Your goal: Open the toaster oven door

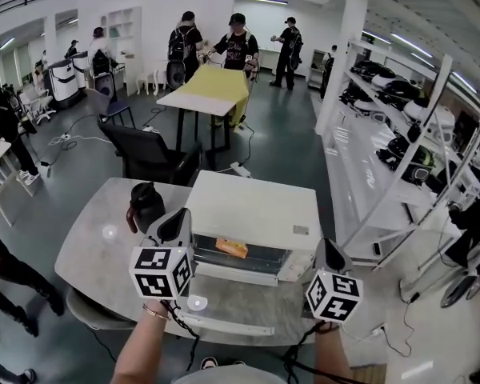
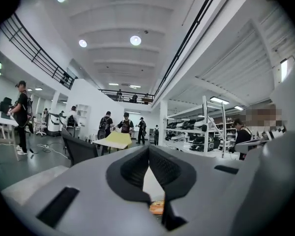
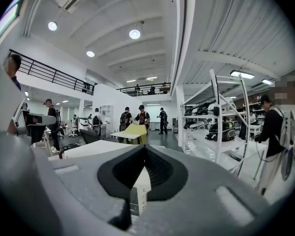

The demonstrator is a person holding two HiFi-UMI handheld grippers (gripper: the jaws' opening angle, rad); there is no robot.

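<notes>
On the grey desk (image 1: 88, 254), in the head view, the white oven (image 1: 256, 210) sits mid-desk with its front toward the person. Its door (image 1: 240, 298) looks already dropped flat, with the pale handle (image 1: 224, 325) nearest the person, though the glass makes that hard to be sure of. The left hand-held gripper (image 1: 178, 217) hovers by the oven's top left corner. The right hand-held gripper (image 1: 328, 246) is beside the oven's right end, near the controls. Neither touches the door.

To my eye the job is all but done. The care now lies in lifting the 2 hand-held grippers up and away without knocking the handle or nudging the door back. If the door is not fully down, 1 of them should spread its jaws first and take the handle from above. Inside the dark cavity a piece of bread (image 1: 232, 248) lies on the rack.

In the left gripper view the jaws are pressed together at the tips, with nothing between them. The gap below shows the oven (image 2: 150, 186) and the orange bread (image 2: 157, 208).

In the right gripper view the jaws are likewise closed and empty, and the oven's white front (image 3: 141, 183) shows past them.
</notes>
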